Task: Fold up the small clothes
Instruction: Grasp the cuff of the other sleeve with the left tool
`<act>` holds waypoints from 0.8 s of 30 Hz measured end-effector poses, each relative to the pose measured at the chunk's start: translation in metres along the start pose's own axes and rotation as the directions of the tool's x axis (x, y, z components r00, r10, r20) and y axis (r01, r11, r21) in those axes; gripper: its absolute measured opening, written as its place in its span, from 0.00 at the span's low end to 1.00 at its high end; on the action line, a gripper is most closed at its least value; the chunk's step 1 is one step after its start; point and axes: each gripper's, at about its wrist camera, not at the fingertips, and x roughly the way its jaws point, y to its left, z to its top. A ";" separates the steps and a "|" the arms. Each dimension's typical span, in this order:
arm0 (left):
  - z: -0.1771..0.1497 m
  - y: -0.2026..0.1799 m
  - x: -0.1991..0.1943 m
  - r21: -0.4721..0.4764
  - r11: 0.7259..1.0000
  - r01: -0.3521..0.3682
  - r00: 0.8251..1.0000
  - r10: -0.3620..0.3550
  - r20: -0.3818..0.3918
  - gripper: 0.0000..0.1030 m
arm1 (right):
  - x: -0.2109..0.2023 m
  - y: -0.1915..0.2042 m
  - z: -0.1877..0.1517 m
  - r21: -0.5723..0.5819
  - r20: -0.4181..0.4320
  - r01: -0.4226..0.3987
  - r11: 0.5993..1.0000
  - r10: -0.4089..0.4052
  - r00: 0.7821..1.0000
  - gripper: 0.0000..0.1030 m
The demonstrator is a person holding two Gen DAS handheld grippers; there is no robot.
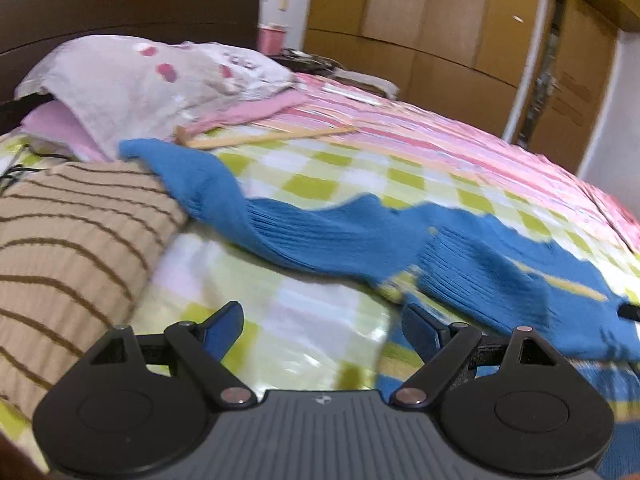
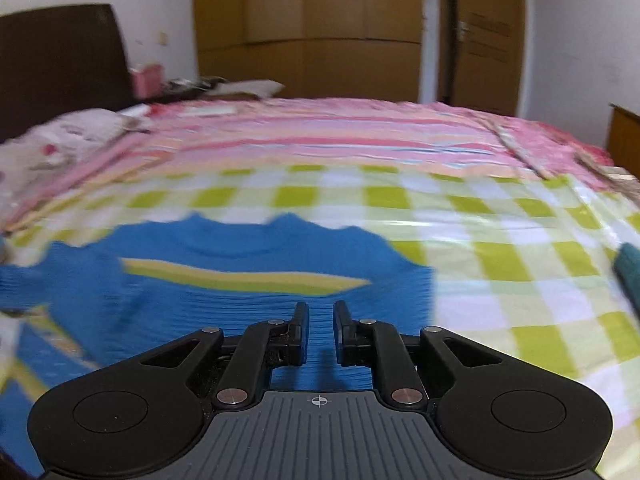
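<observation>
Blue sweater (image 2: 224,280) lies spread flat on the checked bedspread (image 2: 500,248), yellow stripe across its chest. Right tongs (image 2: 321,312) sit over its body, just below the stripe; jaws narrow, a small gap between them, nothing pinched. Left tongs (image 1: 322,320) jaws wide, empty, over bare bedspread; the sweater's sleeve runs ahead of them, its body to their right. Striped tan garment (image 1: 68,248) just left of the left tongs. Pillow (image 1: 152,80) beyond, near the headboard (image 1: 120,0).
</observation>
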 end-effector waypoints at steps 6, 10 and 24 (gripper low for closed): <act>0.011 0.019 0.009 -0.056 0.997 -0.060 0.998 0.061 0.007 0.88 | 0.017 0.023 -0.018 -0.025 -0.085 -0.061 0.998 0.059 0.995 0.14; 0.024 0.028 0.018 -0.075 0.992 -0.103 0.994 0.104 0.018 0.88 | 0.005 0.021 -0.017 0.021 -0.067 -0.097 0.995 0.098 0.993 0.16; 0.055 0.040 0.084 -0.110 0.962 -0.251 0.968 0.247 -0.050 0.46 | -0.008 0.037 -0.020 0.093 -0.047 -0.249 0.964 0.254 0.966 0.16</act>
